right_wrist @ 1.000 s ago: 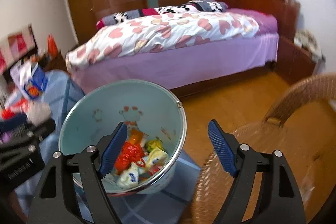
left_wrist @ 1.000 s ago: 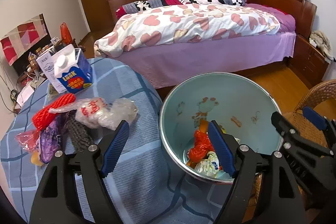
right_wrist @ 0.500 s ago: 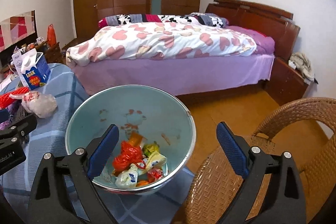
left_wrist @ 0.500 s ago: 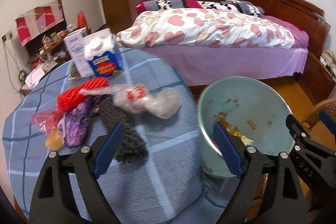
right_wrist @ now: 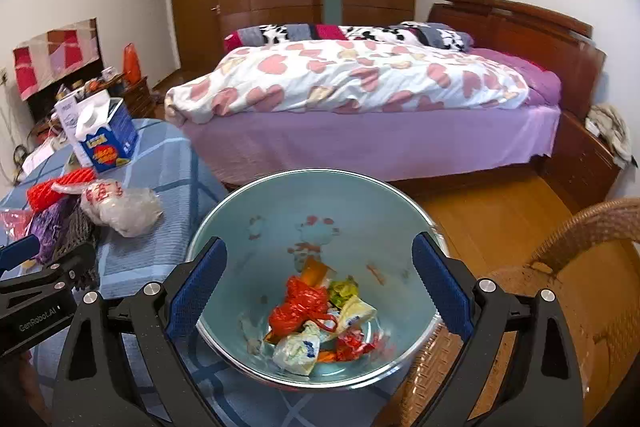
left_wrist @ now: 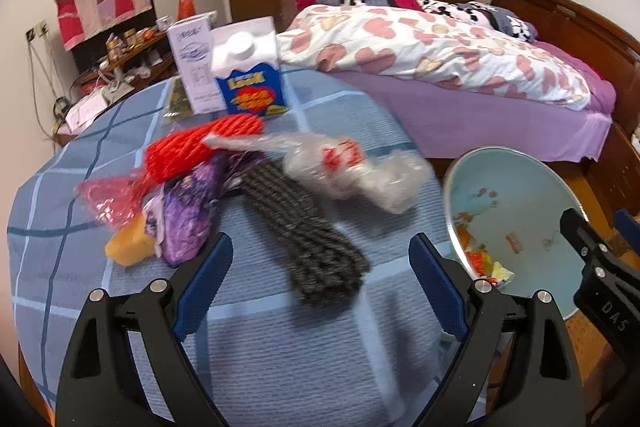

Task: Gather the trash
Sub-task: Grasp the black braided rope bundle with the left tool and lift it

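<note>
Trash [left_wrist: 256, 183] lies heaped on the blue checked tablecloth [left_wrist: 304, 367] ahead of my left tongs [left_wrist: 320, 283]: a red net bundle [left_wrist: 200, 151], a crumpled clear bag [left_wrist: 352, 171] with red print, a dark knitted piece [left_wrist: 304, 227], a purple wrapper [left_wrist: 188, 215], a pink wrapper [left_wrist: 108, 199] and something orange [left_wrist: 128, 247] at the near edge. My left tongs hover spread wide over the cloth, gripping nothing, the dark knitted piece just beyond their tips. Behind the heap stand a blue carton [left_wrist: 250, 71] and a white box [left_wrist: 194, 63]. My right tongs [right_wrist: 320, 283] are likewise spread wide with nothing between them, poised over the pale blue bucket [right_wrist: 256, 211] at the table's edge. Inside the bucket sit more scraps [right_wrist: 320, 319], red, yellow and white. A wicker chair [right_wrist: 560, 267] stands just right of it.
</note>
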Demonstrator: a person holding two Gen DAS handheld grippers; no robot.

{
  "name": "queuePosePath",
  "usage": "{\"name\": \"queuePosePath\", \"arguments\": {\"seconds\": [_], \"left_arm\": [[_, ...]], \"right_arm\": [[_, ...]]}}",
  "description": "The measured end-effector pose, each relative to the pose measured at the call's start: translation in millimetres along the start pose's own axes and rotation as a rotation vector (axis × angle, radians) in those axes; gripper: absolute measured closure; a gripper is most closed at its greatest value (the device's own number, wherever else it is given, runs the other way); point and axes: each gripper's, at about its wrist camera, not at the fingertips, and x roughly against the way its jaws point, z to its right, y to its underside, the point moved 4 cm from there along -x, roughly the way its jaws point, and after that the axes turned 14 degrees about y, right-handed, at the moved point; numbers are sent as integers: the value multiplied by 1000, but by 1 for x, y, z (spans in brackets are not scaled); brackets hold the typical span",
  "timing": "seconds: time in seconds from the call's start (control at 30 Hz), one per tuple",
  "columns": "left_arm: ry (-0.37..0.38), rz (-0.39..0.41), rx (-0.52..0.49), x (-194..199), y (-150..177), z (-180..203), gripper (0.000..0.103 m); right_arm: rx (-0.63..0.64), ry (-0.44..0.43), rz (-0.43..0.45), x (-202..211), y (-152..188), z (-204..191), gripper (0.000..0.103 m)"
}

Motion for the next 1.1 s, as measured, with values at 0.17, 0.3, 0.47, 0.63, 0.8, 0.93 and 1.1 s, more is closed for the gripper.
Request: {"name": "queuePosePath", "arguments": {"seconds": [0.17,0.3,0.47,0.63,0.8,0.93,1.1], "left_arm": [[-14,-3,76,2,7,-23,16],[-23,15,99,-2,-3,-26,16],[-10,1,84,-18,-14,-18,31],[34,-65,160,-30,0,-39,67],[62,-37,167,-14,7,-57,75],[46,-2,140,13,12,-68,75],[33,39,95,54,17,-78,75]], "right_arm": [[22,-26,-8,-5,3,-6,11],[16,-51,-21,-7,5,-4,11],[14,-55,-12,-5,4,-4,11],[23,-80,-6,-3,2,-9,12],[69,-167,-1,1,-9,-37,20],[132,-259,13,7,-19,-71,20],[213,-335,20,8,-29,-117,20]]}}
